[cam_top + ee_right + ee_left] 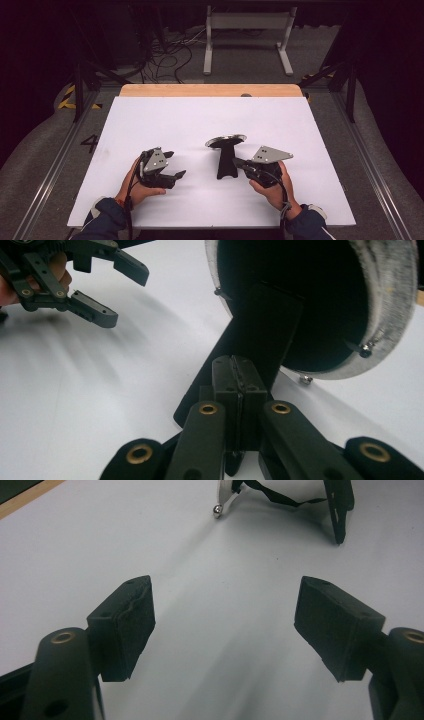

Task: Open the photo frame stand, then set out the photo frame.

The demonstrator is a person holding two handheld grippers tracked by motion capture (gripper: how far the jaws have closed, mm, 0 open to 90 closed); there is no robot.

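Nearest the high camera: two dark blue sleeves (107, 212) at the bottom edge, each hand carrying a black two-jaw gripper over a white table top (165, 120). Left gripper (172, 165): jaws spread wide with nothing between them; in its own view the two pads (127, 625) stand well apart above bare white surface. Right gripper (239, 163): jaws pressed together, pads meeting flat in its own view (235, 390); whether any thin part of the stand is pinched between them cannot be told. Black stand (226, 162): upright, flared foot on the table, just beside the right gripper's tip, between the two grippers. Round dish (226, 141): grey-rimmed, dark inside, mounted on top of the stand. Wooden strip (210, 90): along the far edge of the table.
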